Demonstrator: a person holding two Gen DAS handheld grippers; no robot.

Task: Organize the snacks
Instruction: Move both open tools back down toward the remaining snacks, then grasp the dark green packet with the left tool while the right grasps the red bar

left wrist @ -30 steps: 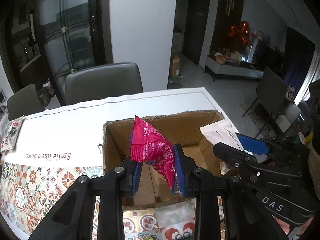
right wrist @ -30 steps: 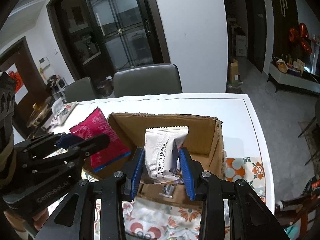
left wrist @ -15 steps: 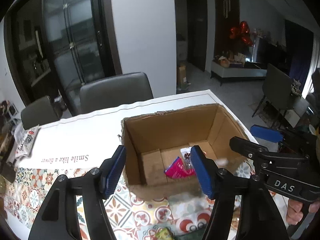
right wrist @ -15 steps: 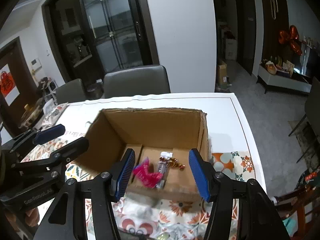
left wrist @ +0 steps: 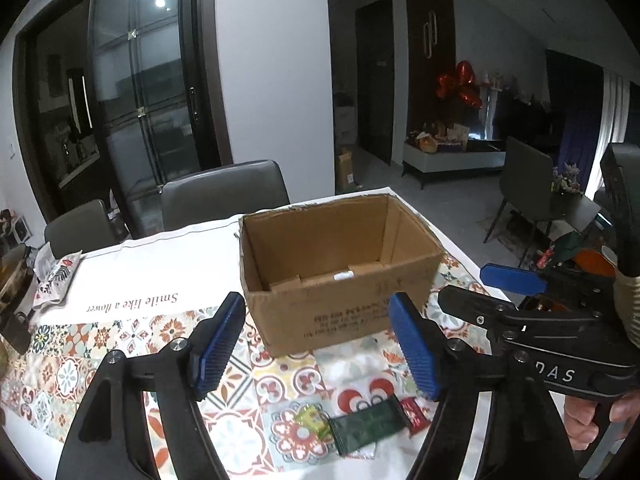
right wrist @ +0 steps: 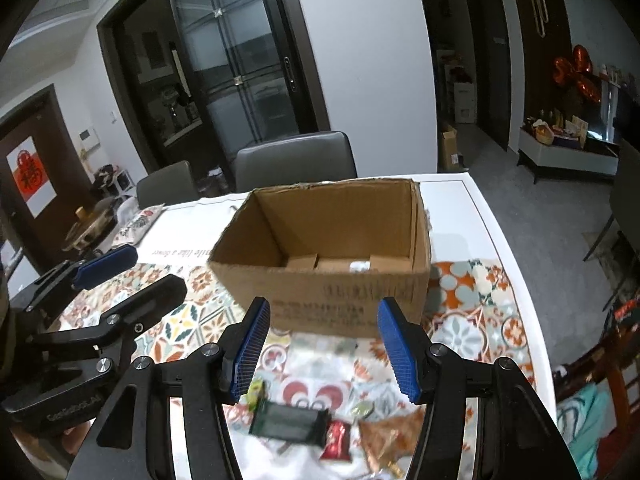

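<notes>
An open cardboard box point(left wrist: 340, 312) point(right wrist: 340, 292) stands on the patterned tablecloth; only a white scrap point(left wrist: 344, 275) of its contents shows over the front wall. My left gripper point(left wrist: 315, 299) point(right wrist: 136, 276) hovers in front of the box, its jaws opening with nothing between them. Beside it on the right, my right gripper point(right wrist: 324, 304) point(left wrist: 492, 288) is open and holds nothing. Loose snacks lie below the fingers: a dark green packet point(left wrist: 366, 428) point(right wrist: 288, 420), a small red packet point(left wrist: 412, 420) point(right wrist: 338, 438), a yellow-green candy point(left wrist: 310, 426) and a brown packet point(right wrist: 388, 440).
Two grey chairs point(left wrist: 224, 192) stand behind the table. A white runner with lettering point(left wrist: 132, 304) lies left of the box, and a patterned pouch point(left wrist: 56, 280) sits at the far left. The table's right edge point(right wrist: 516, 280) is close to the box. A hand point(left wrist: 600, 420) holds the right gripper.
Both grippers let go of their packets, pink on the left and white on the right, which dropped into the box. Both opened and drew back, bringing the loose snacks into view.
</notes>
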